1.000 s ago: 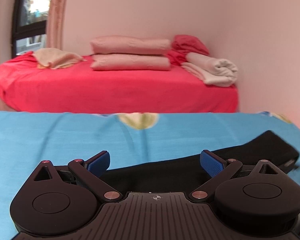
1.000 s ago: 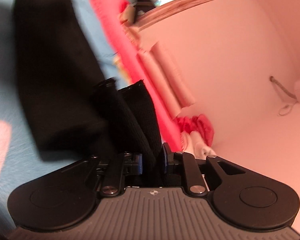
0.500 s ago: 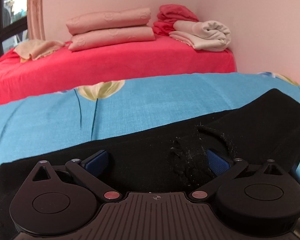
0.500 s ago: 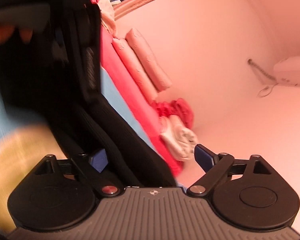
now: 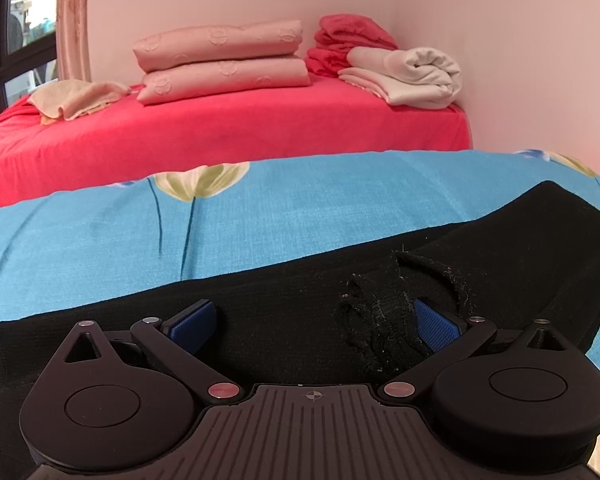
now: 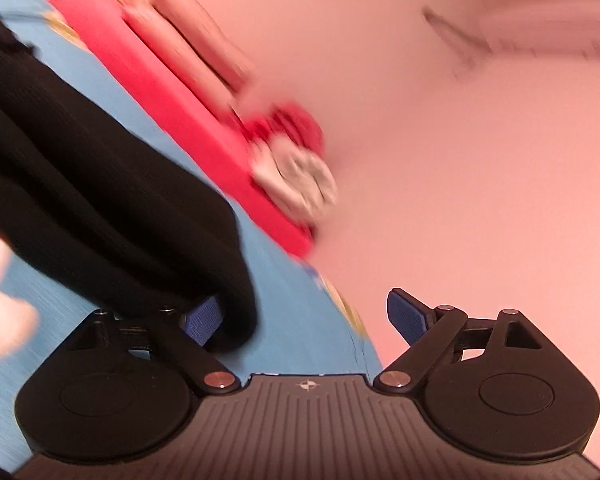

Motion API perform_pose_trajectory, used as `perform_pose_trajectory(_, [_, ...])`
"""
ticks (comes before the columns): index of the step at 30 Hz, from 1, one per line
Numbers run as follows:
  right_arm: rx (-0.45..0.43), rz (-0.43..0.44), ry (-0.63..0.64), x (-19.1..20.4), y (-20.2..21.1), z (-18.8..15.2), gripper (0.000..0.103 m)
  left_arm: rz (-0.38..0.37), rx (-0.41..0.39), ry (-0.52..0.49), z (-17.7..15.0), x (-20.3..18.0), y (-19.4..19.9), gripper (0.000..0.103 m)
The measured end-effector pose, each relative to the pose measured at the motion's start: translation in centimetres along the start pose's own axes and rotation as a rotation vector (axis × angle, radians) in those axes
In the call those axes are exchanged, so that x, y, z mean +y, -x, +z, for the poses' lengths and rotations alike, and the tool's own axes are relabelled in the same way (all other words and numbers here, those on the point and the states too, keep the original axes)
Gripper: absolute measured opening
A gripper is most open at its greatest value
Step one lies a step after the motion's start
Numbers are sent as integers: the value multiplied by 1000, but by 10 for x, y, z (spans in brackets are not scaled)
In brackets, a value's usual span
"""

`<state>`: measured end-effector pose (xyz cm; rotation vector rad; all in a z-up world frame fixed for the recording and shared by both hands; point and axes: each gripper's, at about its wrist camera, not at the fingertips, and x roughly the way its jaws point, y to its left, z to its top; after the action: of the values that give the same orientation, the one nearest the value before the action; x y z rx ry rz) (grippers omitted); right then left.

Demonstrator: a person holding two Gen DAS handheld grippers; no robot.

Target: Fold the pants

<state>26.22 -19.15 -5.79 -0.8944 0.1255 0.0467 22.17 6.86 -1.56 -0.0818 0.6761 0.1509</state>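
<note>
Pants [image 5: 284, 312] lie lengthwise on the bed [image 5: 100, 240]; cross folds seemingly remain. Left hand-held gripper [image 5: 314, 322] spread over them; right hand-held gripper [image 6: 306, 320] spread, holding nothing.

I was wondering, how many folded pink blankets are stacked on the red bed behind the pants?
2. The upper pink blanket lies on the lower pink blanket, both near the middle of the red bed against the wall. None seems hidden behind them.

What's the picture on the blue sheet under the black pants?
Pale yellow-green flowers with thin dark stems on the blue sheet; clearest in the left wrist view.
</note>
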Motion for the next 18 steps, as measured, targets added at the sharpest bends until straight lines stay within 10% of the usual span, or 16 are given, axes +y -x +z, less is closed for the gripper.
perform_pose_trajectory(7, [22,45,-94,-17,-39,0,100,1,-2,-1,0,0,0,103])
perform_pose_trajectory(10, [10,150,-154,-19,-30,12,74,0,-4,1,0,0,1,103])
perform_pose_trajectory(13, [-33,137,-36,-1,-30,16,86,0,-5,-1,0,0,1,103])
perform_pose_trajectory(18, [141,151,-357,-47,-59,-5,96,-6,-6,-7,0,0,-1,103])
